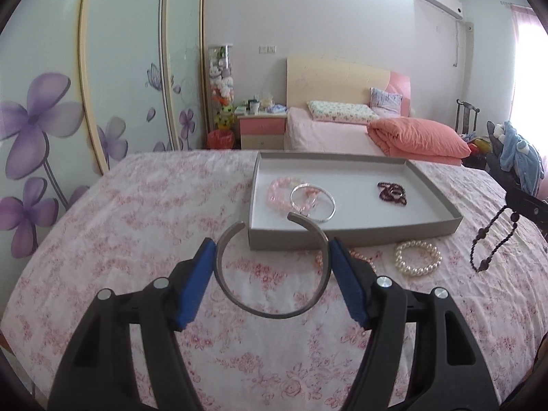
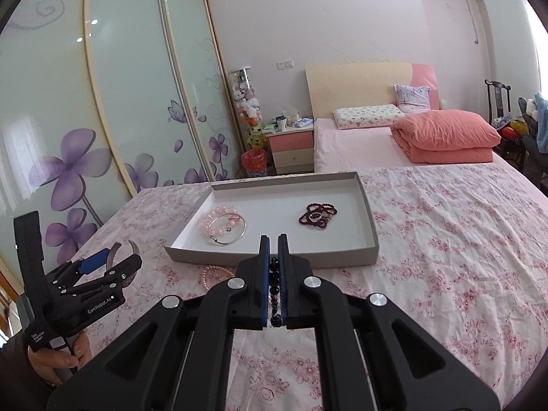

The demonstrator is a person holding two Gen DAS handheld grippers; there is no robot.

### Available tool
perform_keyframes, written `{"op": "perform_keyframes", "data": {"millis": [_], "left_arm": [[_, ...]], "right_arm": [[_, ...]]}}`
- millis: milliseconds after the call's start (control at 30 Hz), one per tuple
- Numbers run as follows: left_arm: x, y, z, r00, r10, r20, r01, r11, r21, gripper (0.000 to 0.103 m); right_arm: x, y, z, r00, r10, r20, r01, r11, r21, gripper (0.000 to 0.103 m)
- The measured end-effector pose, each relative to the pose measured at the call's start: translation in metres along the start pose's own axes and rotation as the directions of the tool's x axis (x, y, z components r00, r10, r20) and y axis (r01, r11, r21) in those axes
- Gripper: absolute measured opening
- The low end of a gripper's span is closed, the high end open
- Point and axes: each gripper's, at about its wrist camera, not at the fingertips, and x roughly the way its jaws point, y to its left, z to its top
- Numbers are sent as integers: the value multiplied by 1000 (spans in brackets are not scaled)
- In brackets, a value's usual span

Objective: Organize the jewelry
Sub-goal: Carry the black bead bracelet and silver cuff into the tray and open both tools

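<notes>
My left gripper is shut on a silver open cuff bangle, held above the floral sheet just before the grey box. My right gripper is shut on a dark bead necklace, whose loop dangles at the right in the left wrist view. Inside the box lie a pink bead bracelet, a thin silver bangle and a dark red bead bracelet. In front of the box, a white pearl bracelet and a pink pearl strand rest on the sheet.
The box sits on a bed with a pink floral sheet. A person's hand holds the left gripper. Beyond stand a flower-printed wardrobe, a nightstand and a second bed with an orange quilt.
</notes>
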Motion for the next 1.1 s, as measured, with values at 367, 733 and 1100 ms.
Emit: {"op": "perform_keyframes", "data": {"millis": [367, 733, 1100], "left_arm": [[-7, -20, 29, 993, 3, 121, -11, 998, 60, 66], [21, -28, 53, 992, -10, 126, 4, 999, 48, 66], [85, -34, 73, 999, -36, 38, 35, 999, 19, 66]], "right_arm": [[5, 15, 19, 999, 9, 41, -7, 999, -47, 6], [32, 14, 44, 998, -13, 67, 17, 998, -67, 6], [94, -4, 61, 998, -48, 35, 50, 997, -54, 6]]}}
